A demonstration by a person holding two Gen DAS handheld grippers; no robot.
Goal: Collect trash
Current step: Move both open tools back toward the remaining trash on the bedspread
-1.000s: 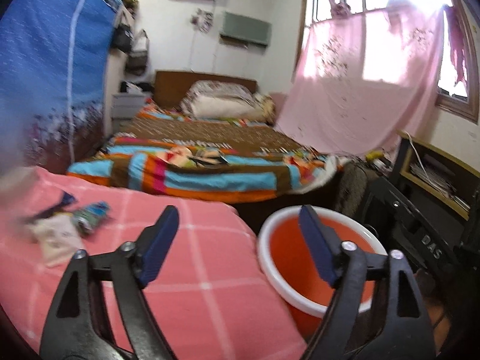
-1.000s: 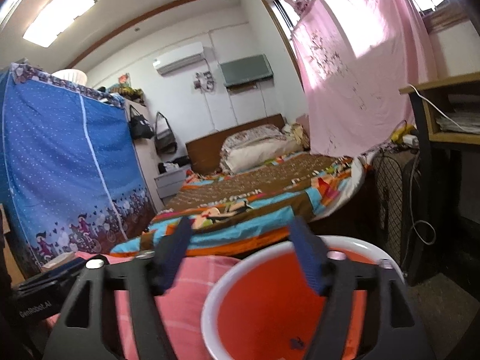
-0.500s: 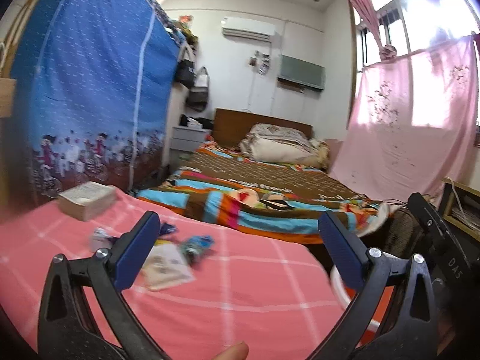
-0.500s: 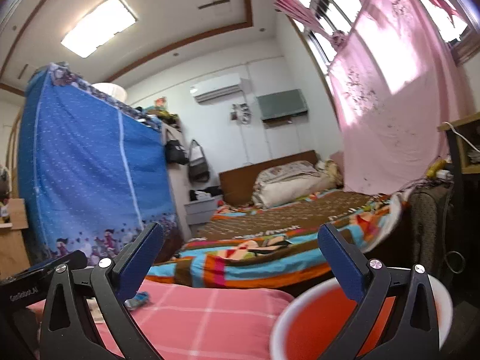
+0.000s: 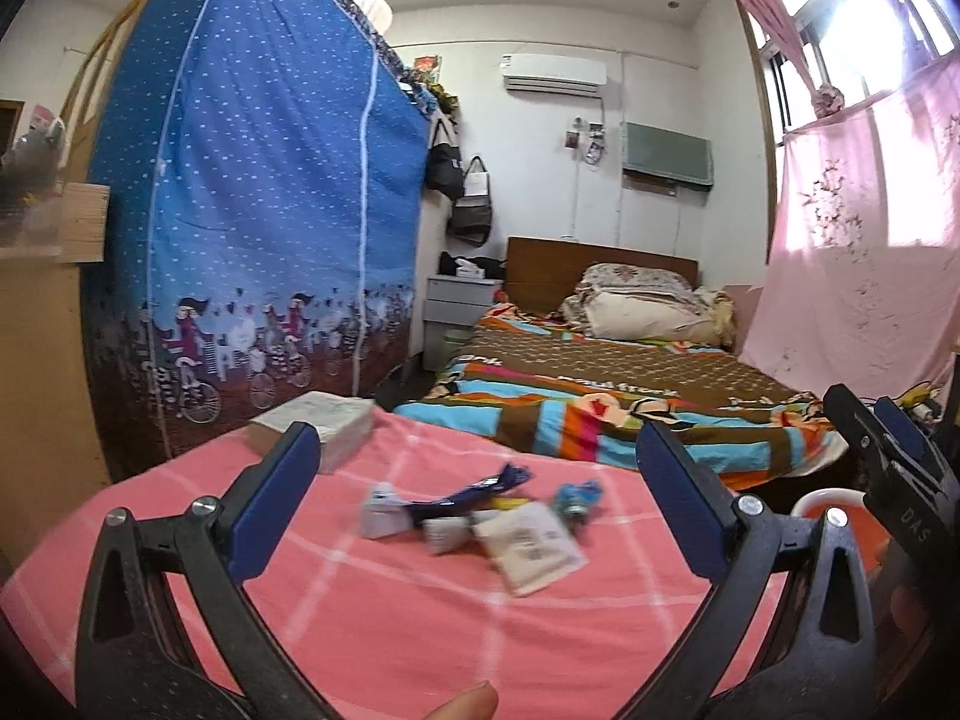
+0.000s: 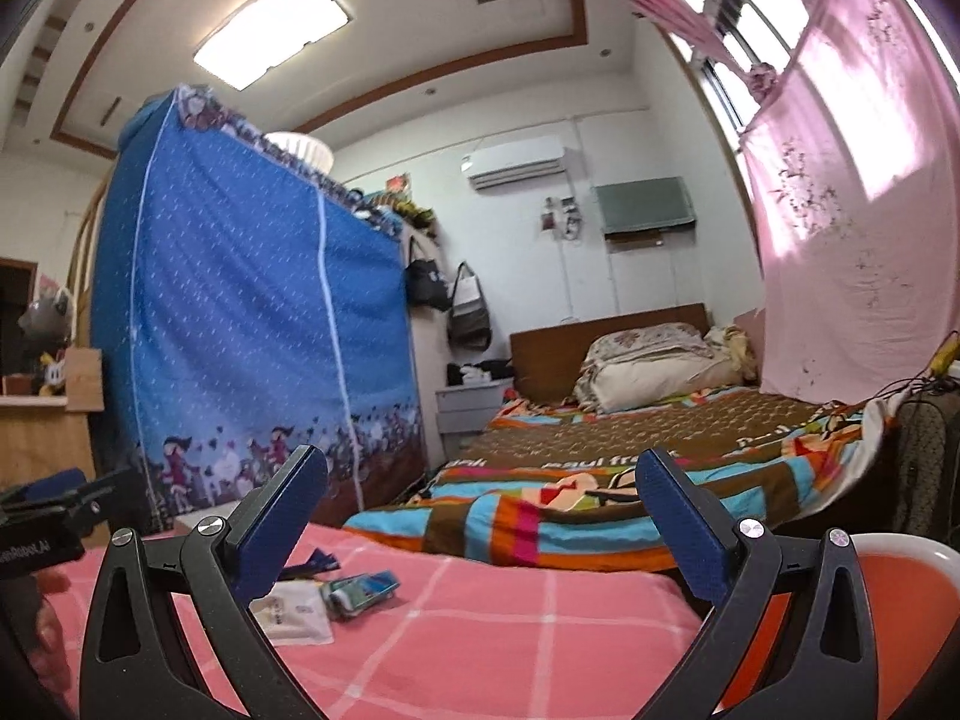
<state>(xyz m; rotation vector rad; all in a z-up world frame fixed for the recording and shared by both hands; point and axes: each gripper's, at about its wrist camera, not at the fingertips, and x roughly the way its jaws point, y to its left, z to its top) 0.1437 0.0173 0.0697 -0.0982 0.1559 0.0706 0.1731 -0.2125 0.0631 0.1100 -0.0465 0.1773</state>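
Observation:
Several pieces of trash lie on a pink checked cloth (image 5: 384, 630): a white packet (image 5: 531, 549), a blue wrapper strip (image 5: 474, 489), a crumpled teal wrapper (image 5: 576, 495) and small white scraps (image 5: 381, 513). My left gripper (image 5: 474, 498) stands wide open, pointing at this pile from just short of it, nothing between its fingers. My right gripper (image 6: 480, 516) is also wide open and empty; the white packet (image 6: 294, 609) and teal wrapper (image 6: 360, 588) lie at its lower left. An orange basin with a white rim (image 6: 900, 546) sits at the right edge of the cloth, also seen in the left wrist view (image 5: 834, 501).
A white tissue box (image 5: 318, 420) rests at the cloth's far left. Behind are a blue fabric wardrobe (image 5: 258, 240), a bed with a striped blanket (image 5: 600, 408), and a pink curtain (image 5: 864, 264). The right gripper's body (image 5: 888, 468) shows at the left view's right edge.
Both grippers swung left, away from the orange basin and toward the trash pile, and their jaws spread wider. The basin slid to the right edge of both views.

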